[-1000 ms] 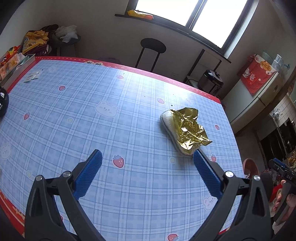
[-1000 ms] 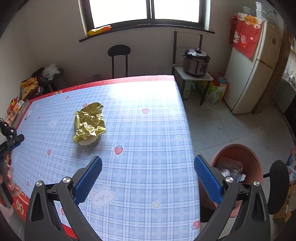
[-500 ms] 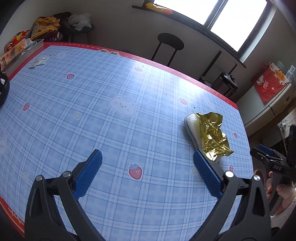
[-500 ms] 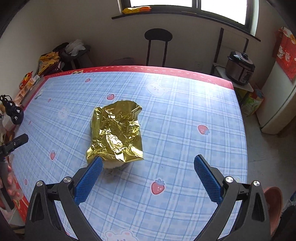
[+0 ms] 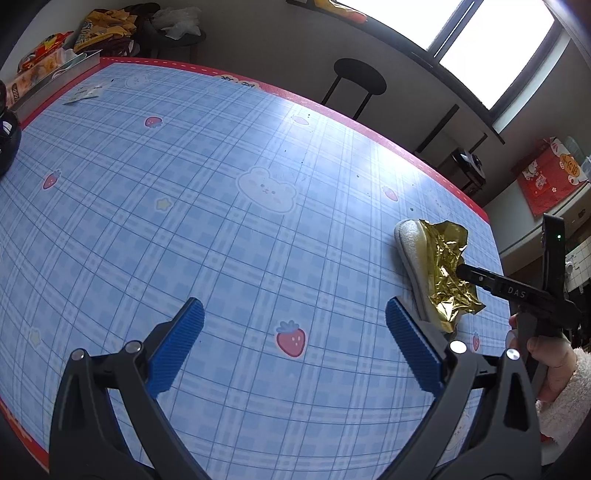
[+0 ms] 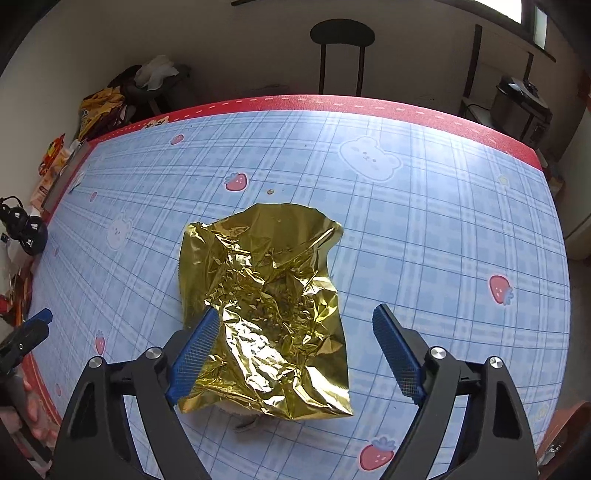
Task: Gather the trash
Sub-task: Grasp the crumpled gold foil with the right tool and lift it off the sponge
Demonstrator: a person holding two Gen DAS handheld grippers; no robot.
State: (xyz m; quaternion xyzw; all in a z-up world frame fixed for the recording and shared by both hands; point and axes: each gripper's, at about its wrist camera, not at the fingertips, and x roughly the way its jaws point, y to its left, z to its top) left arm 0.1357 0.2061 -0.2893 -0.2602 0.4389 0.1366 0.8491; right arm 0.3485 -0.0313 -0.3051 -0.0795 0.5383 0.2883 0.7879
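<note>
Swinging in over the table (image 6: 443,221), my right gripper (image 6: 291,350) had closed the gap. Its jaws had just been narrowing, not yet pinching, and the gold foil wrapper (image 6: 266,295) lay between them, long axis running away toward the far edge. My left gripper (image 5: 295,347) hung wide apart and empty, farther off. Only a black stool (image 6: 341,33) stood beyond; nothing blocked.

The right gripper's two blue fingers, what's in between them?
The crumpled gold foil wrapper lies between the right gripper's fingers, which have just been closing but don't yet press it. The right wrist view shows this.
</note>
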